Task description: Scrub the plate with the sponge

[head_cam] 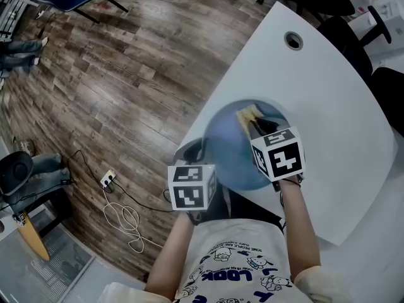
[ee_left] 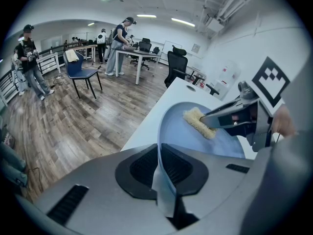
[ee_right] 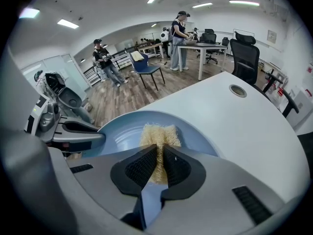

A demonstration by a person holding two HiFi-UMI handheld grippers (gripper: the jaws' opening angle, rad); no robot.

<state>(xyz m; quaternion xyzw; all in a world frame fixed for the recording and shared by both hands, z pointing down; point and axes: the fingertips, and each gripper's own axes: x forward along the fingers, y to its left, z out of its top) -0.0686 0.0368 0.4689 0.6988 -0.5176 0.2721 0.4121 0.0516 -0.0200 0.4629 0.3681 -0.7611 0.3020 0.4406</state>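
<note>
Straw-coloured sponge (ee_right: 159, 135) fibres sit pinched between the closed-in jaws of the right gripper (ee_right: 157, 151). The gripper holds them against the blue plate (ee_right: 122, 133), near the plate's 12 o'clock in the head view. At the plate's 9 o'clock rim the left gripper (ee_left: 159, 158) is clamped tight on the thin blue lip, and the plate sits at the edge of the white table (head_cam: 328, 100), with wood floor (head_cam: 126, 93) beyond at 9 o'clock.
</note>
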